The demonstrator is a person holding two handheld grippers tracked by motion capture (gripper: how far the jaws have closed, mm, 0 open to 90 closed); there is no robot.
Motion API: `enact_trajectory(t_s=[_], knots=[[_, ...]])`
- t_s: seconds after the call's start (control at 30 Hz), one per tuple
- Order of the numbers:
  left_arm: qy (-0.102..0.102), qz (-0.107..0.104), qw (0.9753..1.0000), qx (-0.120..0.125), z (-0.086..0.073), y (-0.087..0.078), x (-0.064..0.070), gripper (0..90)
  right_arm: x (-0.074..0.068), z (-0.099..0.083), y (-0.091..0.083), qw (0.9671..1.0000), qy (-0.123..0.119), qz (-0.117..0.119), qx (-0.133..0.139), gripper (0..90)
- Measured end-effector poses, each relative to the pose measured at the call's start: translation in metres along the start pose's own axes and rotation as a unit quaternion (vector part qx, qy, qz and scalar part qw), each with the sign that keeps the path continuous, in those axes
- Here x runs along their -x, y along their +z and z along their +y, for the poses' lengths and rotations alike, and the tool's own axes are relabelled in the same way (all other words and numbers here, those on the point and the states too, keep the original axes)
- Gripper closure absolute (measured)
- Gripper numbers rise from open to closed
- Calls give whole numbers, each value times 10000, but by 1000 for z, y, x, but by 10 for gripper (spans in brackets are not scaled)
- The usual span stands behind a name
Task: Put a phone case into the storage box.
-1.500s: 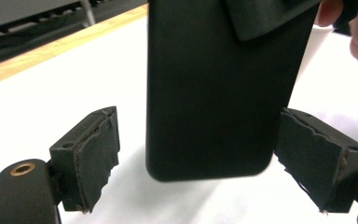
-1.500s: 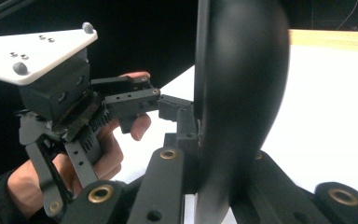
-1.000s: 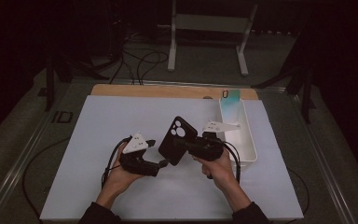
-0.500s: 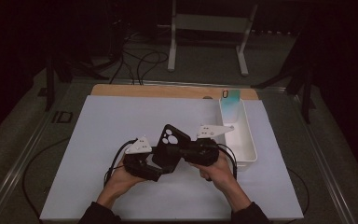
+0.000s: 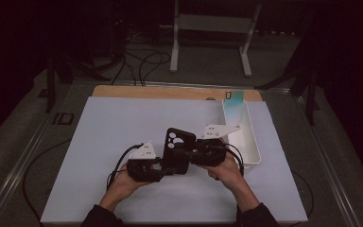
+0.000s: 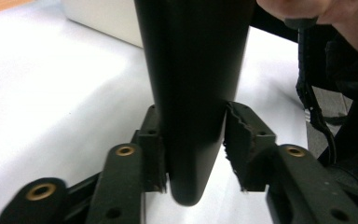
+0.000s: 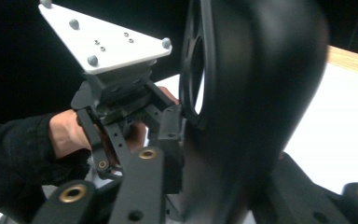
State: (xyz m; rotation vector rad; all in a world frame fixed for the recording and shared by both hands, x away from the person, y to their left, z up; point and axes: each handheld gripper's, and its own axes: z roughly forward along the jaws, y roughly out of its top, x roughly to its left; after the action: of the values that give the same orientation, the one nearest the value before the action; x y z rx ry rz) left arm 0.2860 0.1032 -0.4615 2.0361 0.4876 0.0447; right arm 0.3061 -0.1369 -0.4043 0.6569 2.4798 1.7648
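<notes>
Black phone case (image 5: 176, 150) held up off the bench (image 5: 123, 123), just left of the white tray (image 5: 251, 142), with both tools at it. Right hand-held gripper (image 5: 189, 154) is clamped on the case from the tray side; in the right gripper view the case (image 7: 256, 107) sits blurred and close between its jaws. Left hand-held gripper (image 5: 163, 166) comes at the case's lower end, on the side away from the tray. In the left gripper view the case edge (image 6: 193, 93) stands between the jaws: the left pad presses the case, the right pad (image 6: 242, 149) stands a sliver off, so the jaws are narrow around the case and closing or only just bearing; whether they are fully clamped, cannot tell. Judgement: the work looks like a hand-to-hand transfer or two-tool reorientation of the case, about midway. The lift is done and the second grip is being taken; a release by one tool and a set-down, perhaps into the tray, remain. Inside the tray's far end stands a pale teal, flat, phone-like slab (image 5: 234, 100), well beyond the case. Materials: case is matt black, smooth, rounded at corners and bottom edge, with a round-holed camera cutout near the top; likely slightly flexible. Left gripper's jaw pads are dark, with frayed, ragged edges. Tray is glossy white plastic, long and shallow. Bench cover is a flat white sheet with a wood strip (image 5: 170, 92) along its far edge.
</notes>
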Motion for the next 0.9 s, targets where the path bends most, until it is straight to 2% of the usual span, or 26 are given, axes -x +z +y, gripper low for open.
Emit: enact_trajectory(t_s=[0.13,0.23,0.57,0.67,0.83,0.9], knots=[[-38,4,10000,38,0,0,0,751,-1,1,0,9999,-63,-153,-16,562],[-83,-29,9999,96,-1,0,0,788,0,2,0,9999,-29,-141,10,522],[-112,152,9997,131,0,1,0,800,0,2,5,9998,60,-189,31,383],[-94,200,9996,160,0,0,1,801,-1,3,7,9995,66,-310,-8,349],[-66,234,9995,194,1,-1,2,802,-2,3,8,9992,67,-382,-12,304],[-81,231,9995,211,1,-1,2,803,-3,3,9,9985,-3,-545,-61,215]])
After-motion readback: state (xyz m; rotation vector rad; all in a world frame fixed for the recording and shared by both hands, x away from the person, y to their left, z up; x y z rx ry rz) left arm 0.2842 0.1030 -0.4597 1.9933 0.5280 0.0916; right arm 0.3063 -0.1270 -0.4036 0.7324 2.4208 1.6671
